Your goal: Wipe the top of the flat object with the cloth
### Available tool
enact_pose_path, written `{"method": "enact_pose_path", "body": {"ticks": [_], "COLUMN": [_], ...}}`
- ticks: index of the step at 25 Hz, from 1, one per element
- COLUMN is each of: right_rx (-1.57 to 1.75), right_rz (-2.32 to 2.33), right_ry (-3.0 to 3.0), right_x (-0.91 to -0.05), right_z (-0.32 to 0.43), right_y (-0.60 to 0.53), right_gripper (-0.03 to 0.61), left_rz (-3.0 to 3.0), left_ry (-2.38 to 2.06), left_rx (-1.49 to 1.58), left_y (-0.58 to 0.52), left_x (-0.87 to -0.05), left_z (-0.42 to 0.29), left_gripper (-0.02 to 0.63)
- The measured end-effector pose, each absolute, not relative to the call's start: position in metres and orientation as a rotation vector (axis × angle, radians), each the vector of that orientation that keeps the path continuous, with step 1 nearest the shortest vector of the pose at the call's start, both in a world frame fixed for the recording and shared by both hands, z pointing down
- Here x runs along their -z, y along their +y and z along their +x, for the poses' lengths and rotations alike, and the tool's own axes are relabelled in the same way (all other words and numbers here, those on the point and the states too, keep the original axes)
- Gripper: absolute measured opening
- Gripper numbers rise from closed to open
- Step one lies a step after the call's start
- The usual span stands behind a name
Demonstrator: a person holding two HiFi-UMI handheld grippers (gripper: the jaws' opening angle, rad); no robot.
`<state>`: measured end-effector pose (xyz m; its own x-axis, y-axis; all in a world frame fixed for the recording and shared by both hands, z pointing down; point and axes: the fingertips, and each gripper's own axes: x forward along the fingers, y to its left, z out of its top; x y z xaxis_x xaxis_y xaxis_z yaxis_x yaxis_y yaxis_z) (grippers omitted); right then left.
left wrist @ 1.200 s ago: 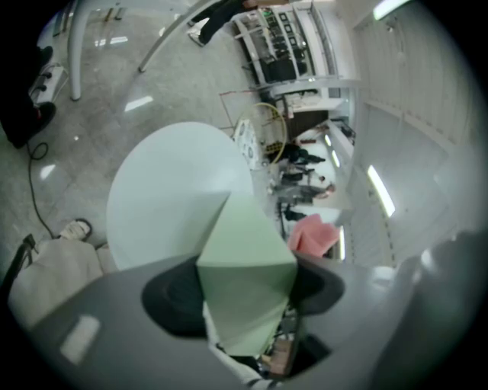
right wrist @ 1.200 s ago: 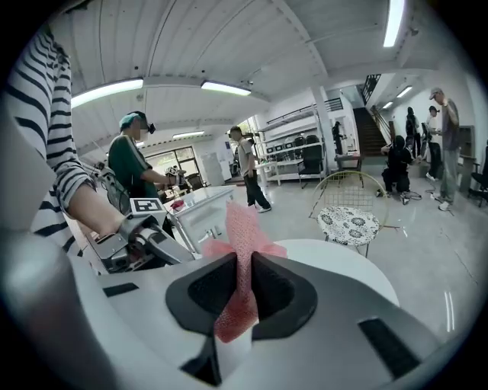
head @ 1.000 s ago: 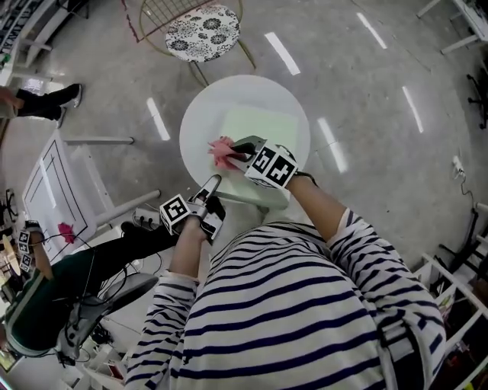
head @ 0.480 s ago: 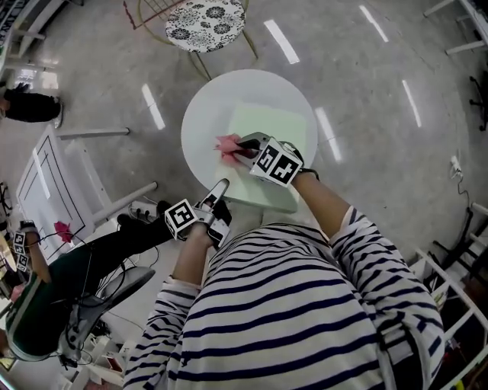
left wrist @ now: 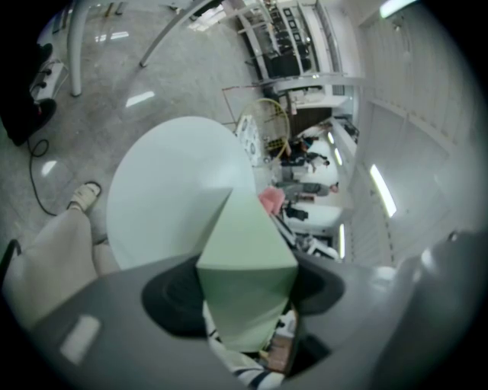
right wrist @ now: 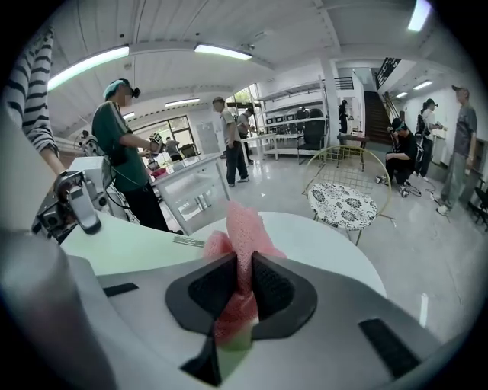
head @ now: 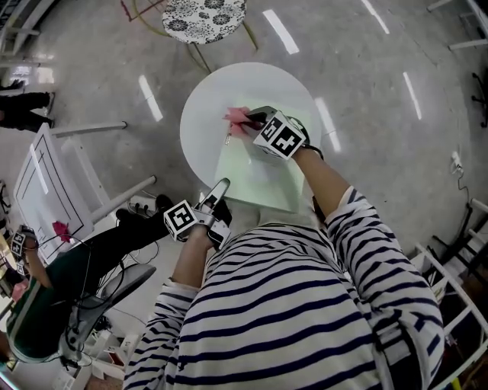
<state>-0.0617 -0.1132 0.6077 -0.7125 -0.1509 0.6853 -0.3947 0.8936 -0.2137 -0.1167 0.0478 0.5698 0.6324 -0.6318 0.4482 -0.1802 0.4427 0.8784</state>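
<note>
A pale green flat board (head: 259,171) lies on the round white table (head: 202,114). My right gripper (head: 255,122) is shut on a pink cloth (head: 236,116) and holds it down at the board's far left corner. In the right gripper view the cloth (right wrist: 244,228) bunches up between the black pads of that gripper (right wrist: 244,286). My left gripper (head: 219,190) grips the board's near left corner. In the left gripper view that corner (left wrist: 248,251) fills the gap between the jaws of that gripper (left wrist: 245,286), and the cloth (left wrist: 271,200) shows beyond it.
A wire chair with a patterned seat (head: 204,17) stands past the table. A white frame (head: 61,190) and a person's dark-clad leg (head: 114,240) are at the left. Several people (right wrist: 122,152) stand in the room behind.
My right gripper has carried the pink cloth along the board's left side toward its far corner. The left gripper has kept its place at the near corner.
</note>
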Motion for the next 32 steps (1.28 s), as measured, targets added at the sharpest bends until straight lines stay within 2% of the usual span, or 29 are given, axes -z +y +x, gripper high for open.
{"method": "enact_pose_path", "body": {"ticks": [15,32], "right_rx": [-0.483,-0.501], "right_rz": [0.526,0.625], "right_ry": [-2.210,-2.142], "right_x": [-0.649,-0.644], "right_z": [-0.033,0.008], "right_y": [-0.176,-0.160], "right_gripper": [0.049,0.048], "left_rz": [1.109,1.092], "left_ry": [-0.875,-0.881], "left_rx": [0.314,0.317], "left_y": [0.046,0.048], "left_x": [-0.572,-0.572], "left_z": [-0.119,-0.117], "left_gripper": [0.285,0.285]}}
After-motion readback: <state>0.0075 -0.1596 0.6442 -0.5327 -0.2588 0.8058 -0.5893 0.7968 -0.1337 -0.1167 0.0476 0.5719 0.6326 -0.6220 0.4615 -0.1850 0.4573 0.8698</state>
